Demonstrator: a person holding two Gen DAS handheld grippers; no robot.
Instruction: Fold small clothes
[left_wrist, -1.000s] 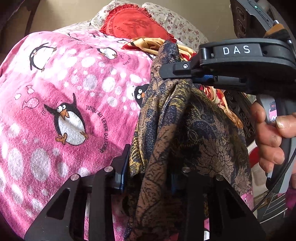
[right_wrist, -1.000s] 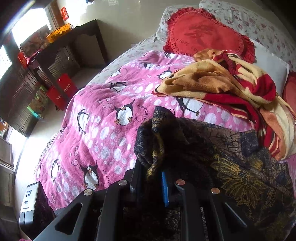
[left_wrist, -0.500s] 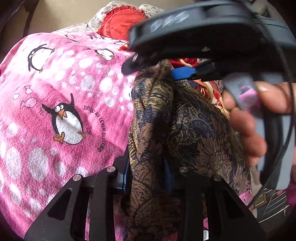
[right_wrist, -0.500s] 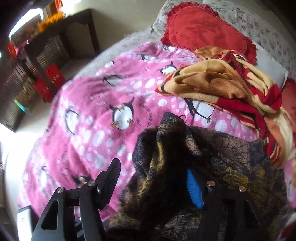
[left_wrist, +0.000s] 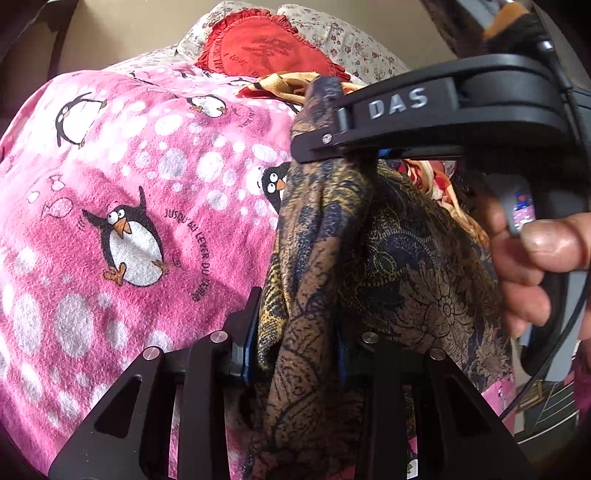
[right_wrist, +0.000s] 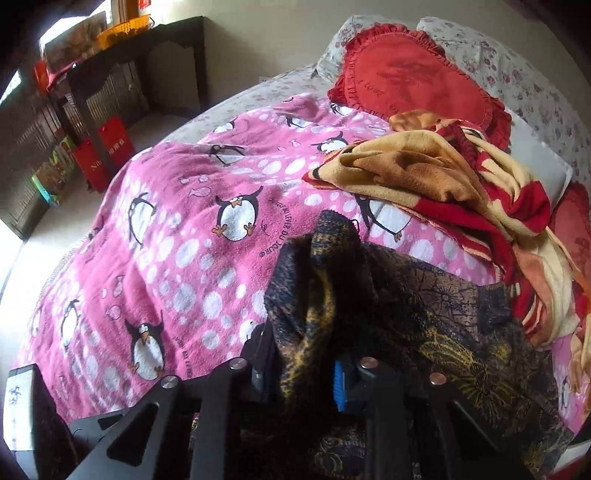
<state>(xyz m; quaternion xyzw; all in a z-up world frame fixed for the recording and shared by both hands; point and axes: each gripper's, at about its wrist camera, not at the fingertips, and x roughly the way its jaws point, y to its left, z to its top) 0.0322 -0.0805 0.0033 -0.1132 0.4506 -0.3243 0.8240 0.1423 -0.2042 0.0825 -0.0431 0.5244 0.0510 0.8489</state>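
1. Far left is the pink penguin blanket (left_wrist: 129, 184) spread over the bed. Nothing of mine is touching it.
2. My left tool (left_wrist: 295, 354) is clenched on a bunched edge of the dark patterned cloth (left_wrist: 406, 258), with the fabric squeezed between the blue pads and hanging down past them.
3. The cloth rises from there to my right tool (left_wrist: 354, 147), which comes in from the right side of the left wrist view and is clamped on the top of the same bunch. My right hand (left_wrist: 532, 266) is wrapped around its handle.
4. From the right wrist view, the right tool (right_wrist: 306, 373) is closed on a wad of cloth (right_wrist: 424, 314), and the rest drapes off to the right over the blanket (right_wrist: 184, 240).
5. Further right, a red and yellow blanket (right_wrist: 443, 177) lies crumpled, with a red heart pillow (right_wrist: 413, 81) behind it.
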